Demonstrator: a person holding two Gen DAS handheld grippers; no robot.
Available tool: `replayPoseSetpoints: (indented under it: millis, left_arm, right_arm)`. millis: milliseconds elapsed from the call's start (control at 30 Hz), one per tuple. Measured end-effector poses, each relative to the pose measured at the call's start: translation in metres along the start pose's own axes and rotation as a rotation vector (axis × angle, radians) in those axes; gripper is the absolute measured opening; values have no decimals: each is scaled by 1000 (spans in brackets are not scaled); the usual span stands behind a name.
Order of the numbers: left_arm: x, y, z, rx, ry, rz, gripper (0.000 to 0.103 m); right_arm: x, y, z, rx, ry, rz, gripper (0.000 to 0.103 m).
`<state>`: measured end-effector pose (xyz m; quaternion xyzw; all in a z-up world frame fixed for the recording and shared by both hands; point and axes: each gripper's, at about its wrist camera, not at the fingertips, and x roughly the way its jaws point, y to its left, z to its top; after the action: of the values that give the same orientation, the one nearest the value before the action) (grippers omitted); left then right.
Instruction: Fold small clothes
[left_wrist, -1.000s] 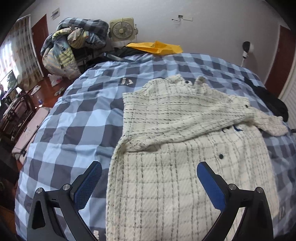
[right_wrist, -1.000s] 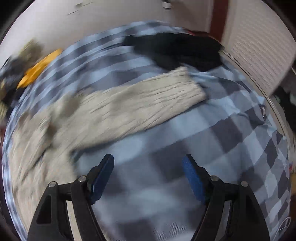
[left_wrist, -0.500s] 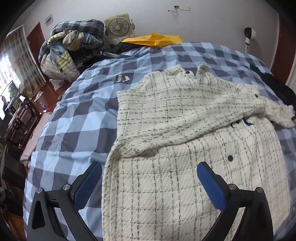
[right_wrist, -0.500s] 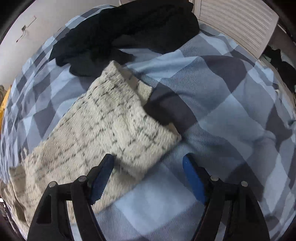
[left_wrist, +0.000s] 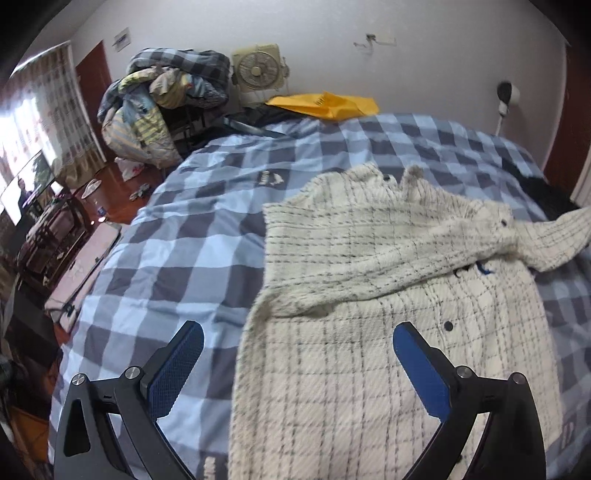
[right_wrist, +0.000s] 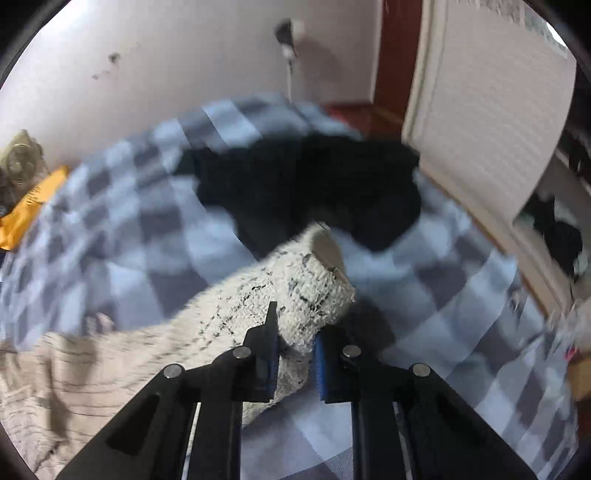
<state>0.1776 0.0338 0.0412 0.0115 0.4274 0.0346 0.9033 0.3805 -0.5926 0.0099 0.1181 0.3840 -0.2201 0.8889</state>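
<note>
Right tongs pinch the cream cardigan's sleeve.

From the left wrist we look along the bed toward the far wall, well above the cream jacket. From the right wrist we sit close over its sleeve, facing the black clothes. Both views share the jacket, the bed and the yellow bag.

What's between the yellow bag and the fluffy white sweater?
Only bare checked bedspread lies between the yellow bag and the sweater, shown in the left wrist view.
</note>
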Motion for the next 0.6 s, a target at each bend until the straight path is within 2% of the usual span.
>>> replayPoseSetpoints:
  millis: [133, 333, 367, 400, 467, 500, 533, 600]
  left_arm:
    - [-17, 27, -12, -49, -16, -11, 103]
    - [-27, 59, -16, -101, -54, -41, 103]
    - [-29, 65, -17, -112, -59, -45, 103]
    - [-30, 72, -17, -123, -64, -48, 103]
    - [-31, 82, -18, -137, -64, -57, 103]
    - [-31, 87, -18, -147, -61, -60, 103]
    - [-31, 92, -19, -156, -59, -59, 103]
    - [-31, 104, -21, -191, -56, -51, 103]
  right_arm:
    - [-98, 28, 34, 18, -187, 97, 12]
    - [-192, 100, 60, -83, -305, 193, 12]
    - [-213, 126, 60, -129, -328, 194, 12]
    - [-217, 139, 59, -157, -338, 195, 12]
    - [-245, 193, 48, -255, -365, 198, 12]
    - [-246, 206, 45, -284, -365, 199, 12]
    - [-256, 241, 33, -335, -362, 207, 12]
    - [-250, 274, 16, -402, -357, 217, 12]
